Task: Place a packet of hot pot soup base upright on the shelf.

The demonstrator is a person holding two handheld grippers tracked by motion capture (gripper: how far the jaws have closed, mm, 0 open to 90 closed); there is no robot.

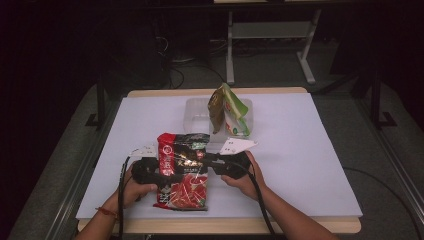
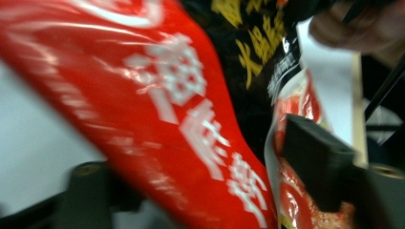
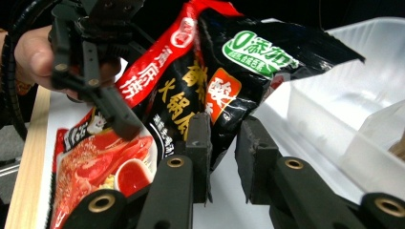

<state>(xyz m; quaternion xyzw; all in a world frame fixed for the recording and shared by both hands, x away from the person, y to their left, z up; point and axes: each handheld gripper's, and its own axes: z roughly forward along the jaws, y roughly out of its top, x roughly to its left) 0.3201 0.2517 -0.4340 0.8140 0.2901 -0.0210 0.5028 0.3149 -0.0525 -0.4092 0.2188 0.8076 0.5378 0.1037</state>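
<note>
A red and black hot-pot seasoning packet (image 1: 182, 167) lies near the table's front edge, its top end raised off the table. My right gripper (image 1: 207, 159) comes at it from the right. In the right gripper view that gripper (image 3: 224, 148) is shut on the packet's (image 3: 191, 95) black edge. My left gripper (image 1: 162, 172) reaches in from the left. In the left gripper view its jaws (image 2: 200, 176) stand wide apart with the packet (image 2: 181, 109) slanting between them. One of the left gripper's fingers (image 3: 117, 117) lies across the packet's front.
A clear plastic bin (image 1: 195, 112) stands at the middle back of the white table (image 1: 300, 150), with a green and gold pouch (image 1: 227, 112) leaning in it. The bin's wall (image 3: 344, 95) is close to the right of the packet. The wooden table edge runs along the front.
</note>
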